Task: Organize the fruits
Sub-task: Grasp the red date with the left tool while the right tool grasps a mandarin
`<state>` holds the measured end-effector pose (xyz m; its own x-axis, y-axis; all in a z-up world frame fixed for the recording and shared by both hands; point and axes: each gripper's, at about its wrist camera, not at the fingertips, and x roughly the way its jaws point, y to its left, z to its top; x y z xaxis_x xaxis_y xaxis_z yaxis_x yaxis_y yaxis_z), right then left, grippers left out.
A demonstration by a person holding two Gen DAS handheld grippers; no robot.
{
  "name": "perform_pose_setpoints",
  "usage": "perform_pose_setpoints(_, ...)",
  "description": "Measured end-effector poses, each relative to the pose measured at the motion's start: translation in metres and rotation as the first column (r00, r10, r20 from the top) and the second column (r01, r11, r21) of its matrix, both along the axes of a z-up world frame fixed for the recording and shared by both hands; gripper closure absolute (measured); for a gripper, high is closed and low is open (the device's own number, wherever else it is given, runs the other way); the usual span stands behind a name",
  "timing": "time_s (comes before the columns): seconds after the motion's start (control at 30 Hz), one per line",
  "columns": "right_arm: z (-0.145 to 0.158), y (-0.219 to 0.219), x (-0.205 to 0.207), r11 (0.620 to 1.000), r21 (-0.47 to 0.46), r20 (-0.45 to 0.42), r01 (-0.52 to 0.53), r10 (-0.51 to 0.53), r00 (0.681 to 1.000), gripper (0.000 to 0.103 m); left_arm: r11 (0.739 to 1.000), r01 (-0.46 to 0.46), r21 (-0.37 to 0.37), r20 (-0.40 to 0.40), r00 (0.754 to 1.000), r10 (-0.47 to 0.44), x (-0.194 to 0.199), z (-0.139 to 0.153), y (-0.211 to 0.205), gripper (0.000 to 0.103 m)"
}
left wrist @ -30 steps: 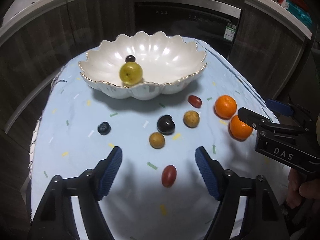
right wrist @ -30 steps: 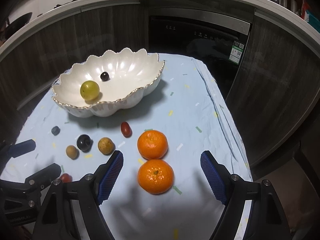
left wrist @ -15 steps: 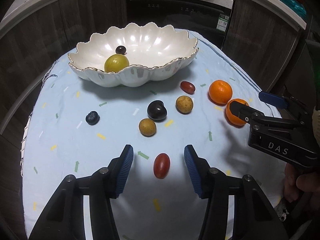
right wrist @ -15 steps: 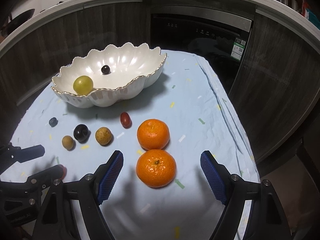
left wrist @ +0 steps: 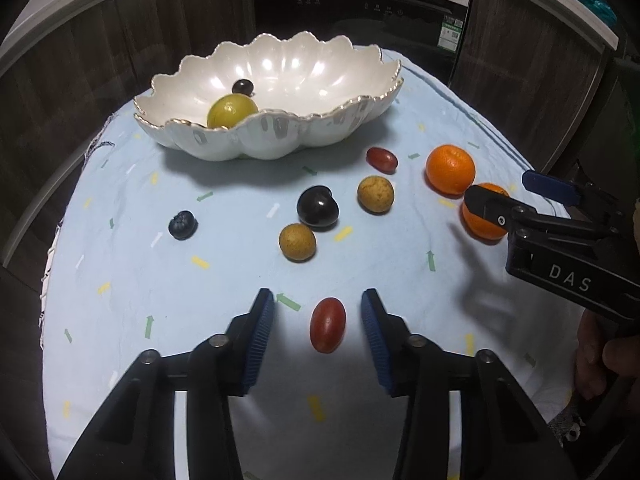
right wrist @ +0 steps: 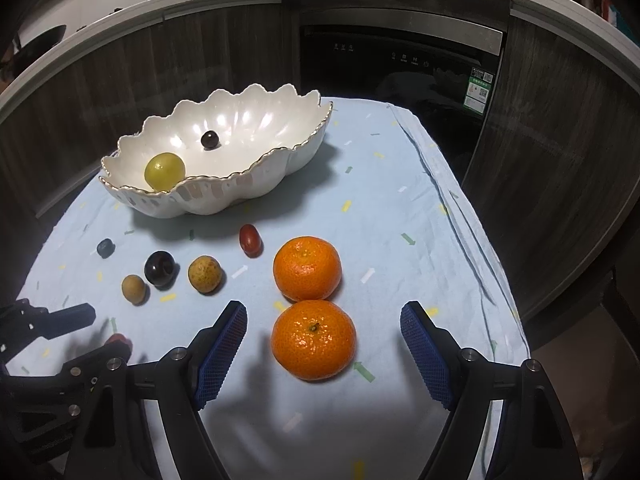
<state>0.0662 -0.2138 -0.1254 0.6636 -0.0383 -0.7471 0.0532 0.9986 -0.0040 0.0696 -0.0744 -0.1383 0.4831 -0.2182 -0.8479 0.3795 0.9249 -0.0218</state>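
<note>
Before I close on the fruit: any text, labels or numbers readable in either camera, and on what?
"DAS": white letters on the side of the right gripper, in the left wrist view.
Green and white sticker on the dark oven: print too small to read.
Oven panel symbols: too small to read.
Nothing on the bowl or fruit.

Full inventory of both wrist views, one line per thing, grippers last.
bowl: 1, white with gold rim, far side of cloth
green fruit: 1, yellow-green, in bowl
dark berry: 1, in bowl
oranges: 2, on cloth, right side
red tomatoes: 2, one near bowl, one between left jaws
tan fruits: 2, mid cloth
dark plum: 1, between tan fruits
blueberry: 1, left on cloth
cloth: 1, light blue, covers table
left gripper: open, straddling tomato
right gripper: open, around near orange
</note>
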Motion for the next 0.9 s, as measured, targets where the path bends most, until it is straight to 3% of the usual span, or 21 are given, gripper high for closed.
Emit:
perform_pose_setpoints(0.33,-0.009,0.0,0.005,1.0,0.014,-0.032,-0.006,0.007,0.999,0.024,1.0,0.013,0.01,-0.036,0.999,-0.013,0.001,-0.009,-0.004,0.075)
perform_pose_setpoints(0.47,-0.016,-0.002,0.009,1.0,0.025,-0.067,0.0,0.002,0.998,0.032,1.0,0.015,0.01,-0.037,0.999,-0.015,0.001,-0.009,-0.004,0.081)
perform_pose_setpoints(0.73,-0.021,-0.003,0.01,0.998,0.06,-0.095,-0.014,0.02,0.995,0.055,1.0,0.02,0.017,-0.036,0.999,-0.019,0.0,-0.009,-0.006,0.084)
perform_pose_setpoints(0.9,-0.02,-0.004,0.01,0.997,0.07,-0.09,-0.016,0.022,0.996,0.055,1.0,0.019,0.015,-0.035,0.999,-0.019,0.0,-0.009,-0.006,0.084)
